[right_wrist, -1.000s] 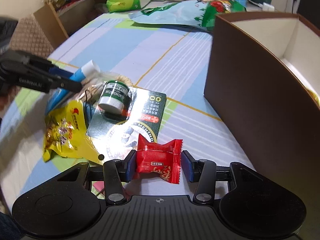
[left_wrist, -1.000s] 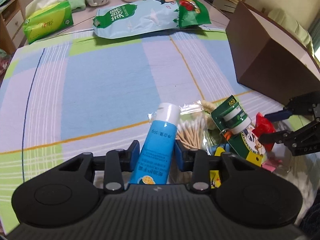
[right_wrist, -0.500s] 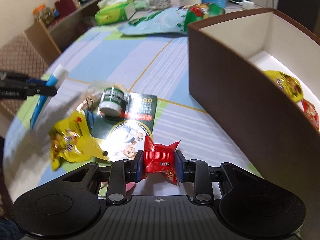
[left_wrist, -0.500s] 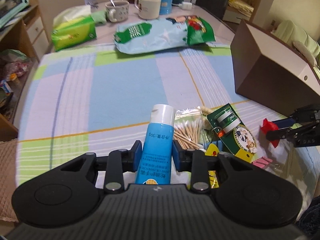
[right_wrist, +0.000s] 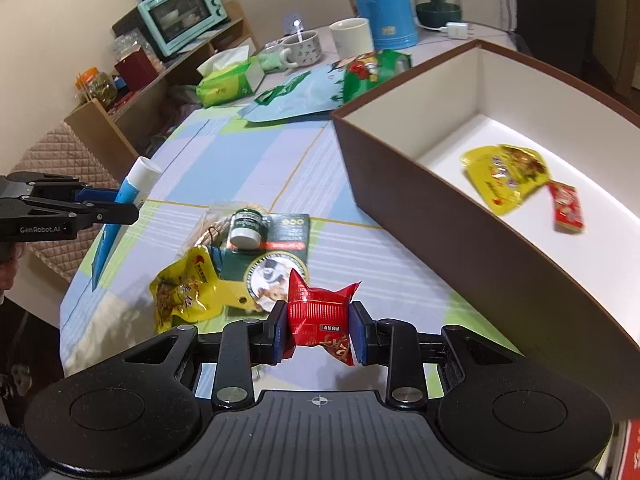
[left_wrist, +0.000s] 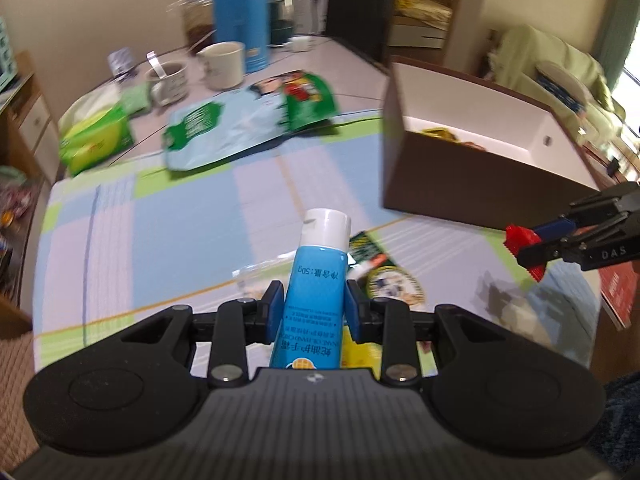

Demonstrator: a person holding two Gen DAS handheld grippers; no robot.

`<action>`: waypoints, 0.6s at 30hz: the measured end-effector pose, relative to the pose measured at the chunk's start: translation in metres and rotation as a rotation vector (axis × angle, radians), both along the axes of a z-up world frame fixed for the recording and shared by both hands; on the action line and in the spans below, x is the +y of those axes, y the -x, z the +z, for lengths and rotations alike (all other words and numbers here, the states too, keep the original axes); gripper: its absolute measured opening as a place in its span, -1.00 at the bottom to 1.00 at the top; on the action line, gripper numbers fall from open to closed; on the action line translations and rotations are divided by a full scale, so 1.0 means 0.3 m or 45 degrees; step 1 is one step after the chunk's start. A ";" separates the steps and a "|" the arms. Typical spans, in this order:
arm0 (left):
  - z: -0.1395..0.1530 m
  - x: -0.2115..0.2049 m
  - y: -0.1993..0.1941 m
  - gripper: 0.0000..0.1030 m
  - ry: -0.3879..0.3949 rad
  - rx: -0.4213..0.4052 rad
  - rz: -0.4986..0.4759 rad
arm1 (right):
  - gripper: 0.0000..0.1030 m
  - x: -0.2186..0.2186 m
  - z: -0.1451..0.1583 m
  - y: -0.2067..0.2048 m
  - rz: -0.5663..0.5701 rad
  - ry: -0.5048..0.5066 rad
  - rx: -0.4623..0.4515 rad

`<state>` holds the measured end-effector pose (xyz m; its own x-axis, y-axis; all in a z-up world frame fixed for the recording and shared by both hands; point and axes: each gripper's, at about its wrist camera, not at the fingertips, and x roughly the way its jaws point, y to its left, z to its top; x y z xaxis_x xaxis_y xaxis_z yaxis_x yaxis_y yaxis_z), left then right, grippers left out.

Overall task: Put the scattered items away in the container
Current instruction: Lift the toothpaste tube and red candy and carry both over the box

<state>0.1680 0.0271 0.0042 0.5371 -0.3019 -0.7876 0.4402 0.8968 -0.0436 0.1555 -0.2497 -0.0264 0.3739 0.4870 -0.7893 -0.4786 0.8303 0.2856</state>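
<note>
My left gripper (left_wrist: 313, 312) is shut on a blue hand-cream tube (left_wrist: 316, 280) with a white cap, held above the table. My right gripper (right_wrist: 319, 332) is shut on a red candy packet (right_wrist: 320, 316), also lifted. The brown box (right_wrist: 404, 184) with a white inside stands to the right; a yellow packet (right_wrist: 504, 176) and a red packet (right_wrist: 566, 208) lie in it. On the cloth lie a yellow snack packet (right_wrist: 184, 292), a green carded balm jar (right_wrist: 248, 228) and a bag of cotton swabs (right_wrist: 212, 224). The left gripper (right_wrist: 116, 206) shows at left in the right wrist view.
A large pale-blue and green snack bag (left_wrist: 240, 128), a green tissue pack (left_wrist: 96, 140), two mugs (left_wrist: 222, 64) and a blue thermos (left_wrist: 240, 12) stand at the far side of the table. A shelf with a teal oven (right_wrist: 180, 12) lies beyond the table's left edge.
Both grippers have risen from the table with their items. The right one has come nearer the box, whose inside now shows; the left view tilted up.
</note>
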 end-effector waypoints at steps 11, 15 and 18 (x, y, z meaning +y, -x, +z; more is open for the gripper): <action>0.070 -0.224 -0.001 -0.47 -0.051 -0.054 -0.244 | -0.39 -0.169 0.076 0.063 -0.076 -0.015 -0.030; 0.098 -0.300 -0.025 -0.47 -0.070 -0.084 -0.315 | -0.39 -0.203 0.117 0.058 -0.072 -0.027 -0.052; 0.127 -0.359 -0.051 -0.47 -0.089 -0.115 -0.360 | -0.39 -0.233 0.151 0.046 -0.077 -0.044 -0.070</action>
